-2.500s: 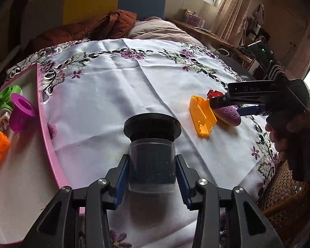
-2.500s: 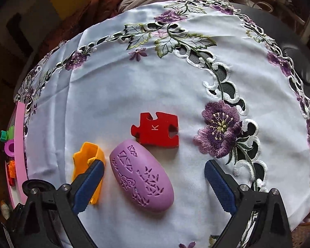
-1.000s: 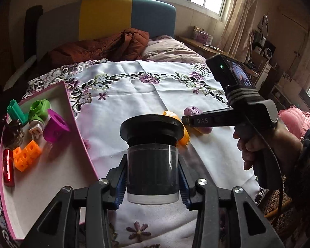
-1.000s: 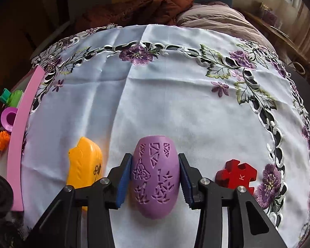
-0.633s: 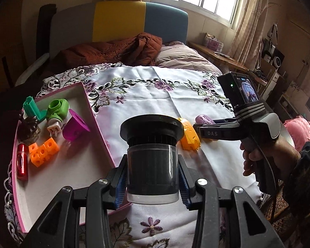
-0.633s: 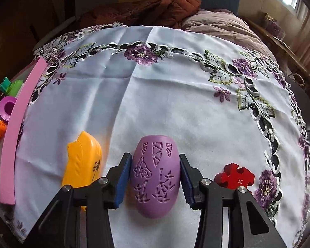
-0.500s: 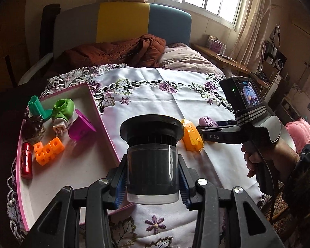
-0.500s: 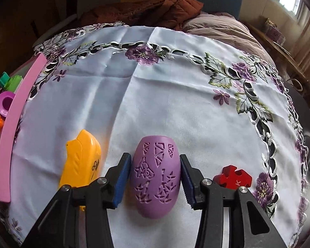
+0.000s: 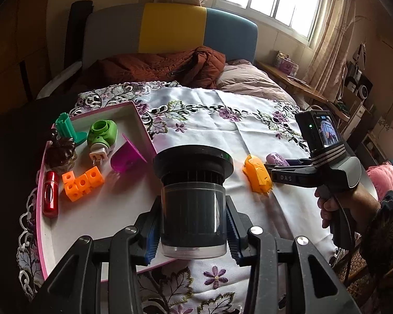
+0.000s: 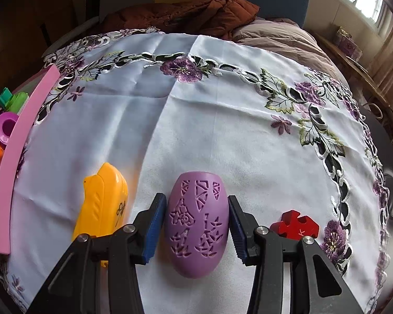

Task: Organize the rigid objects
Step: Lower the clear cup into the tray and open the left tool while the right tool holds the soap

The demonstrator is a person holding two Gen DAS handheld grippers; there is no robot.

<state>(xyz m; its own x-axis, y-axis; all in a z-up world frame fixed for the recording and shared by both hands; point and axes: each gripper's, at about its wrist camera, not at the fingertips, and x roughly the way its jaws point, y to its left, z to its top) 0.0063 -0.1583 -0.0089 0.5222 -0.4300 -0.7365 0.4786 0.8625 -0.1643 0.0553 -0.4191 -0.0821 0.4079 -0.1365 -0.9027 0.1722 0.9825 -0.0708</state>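
A person works two hand-held grippers over a tabletop (image 10: 222, 136) draped in a white cloth embroidered with purple flowers. The left gripper (image 9: 194, 225) has its blue-padded fingers (image 9: 152, 231) clamped on the sides of a dark cylindrical canister (image 9: 194, 201) with a wide black cap, held above the near right edge of a pink-rimmed tray (image 9: 40, 209). In the tray, at the left of the scene, lie a green stand (image 9: 66, 129), a green plug-in device (image 9: 102, 134), a purple funnel-shaped piece (image 9: 125, 155), orange linked cubes (image 9: 82, 181), a red metallic tube (image 9: 50, 193) and a dark brown figurine (image 9: 60, 151).

To the right, a hand (image 9: 335, 206) grips the right gripper (image 10: 196, 223), whose body bears the letters "DAS" and carries a small lit screen. Its fingers (image 10: 153, 226) sit on either side of a purple oval object (image 10: 196, 225) cut with geometric and floral patterns, lying on the cloth; the pads look to be pressing its flanks, though contact on the right side is hard to confirm. Just left of it lies an orange plastic piece (image 10: 103, 204) with a small dark marking. To its right, apart from it, is a red jigsaw piece (image 10: 296, 225) with a small pale letter on it, too foreshortened to read. Beyond the tabletop are a bed with rust-coloured bedding (image 9: 154, 68) and a yellow-and-blue headboard (image 9: 186, 31).
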